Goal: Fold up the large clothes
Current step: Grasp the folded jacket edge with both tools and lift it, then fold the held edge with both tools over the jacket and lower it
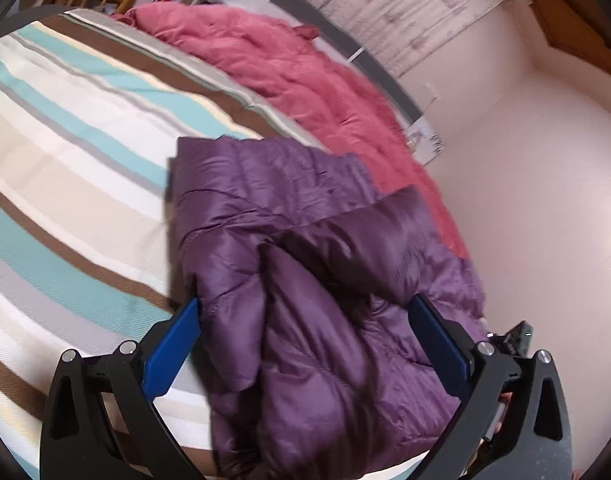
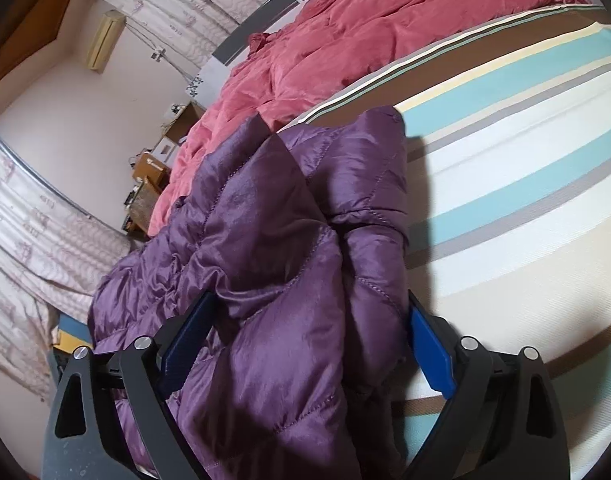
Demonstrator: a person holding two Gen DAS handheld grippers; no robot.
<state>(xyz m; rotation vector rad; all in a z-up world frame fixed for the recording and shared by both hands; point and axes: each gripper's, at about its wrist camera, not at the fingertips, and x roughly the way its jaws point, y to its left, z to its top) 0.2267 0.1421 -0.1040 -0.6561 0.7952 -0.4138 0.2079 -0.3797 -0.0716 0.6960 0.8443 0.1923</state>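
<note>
A purple quilted puffer jacket (image 1: 305,240) lies partly folded on the striped bed, bunched in thick layers. My left gripper (image 1: 305,316) has its jaws wide apart with a thick fold of the jacket between the blue fingers (image 1: 173,344). In the right wrist view the jacket (image 2: 273,240) fills the middle. My right gripper (image 2: 309,316) is also spread wide around a bulky fold of it, blue fingers (image 2: 429,352) on either side. Whether the pads press the fabric I cannot tell.
The bed cover (image 1: 65,152) has teal, brown, white and beige stripes. A pink duvet (image 1: 297,72) lies along the far side of the bed, also in the right wrist view (image 2: 345,36). Curtains (image 2: 29,240), a pale wall and boxes (image 2: 149,184) stand beyond.
</note>
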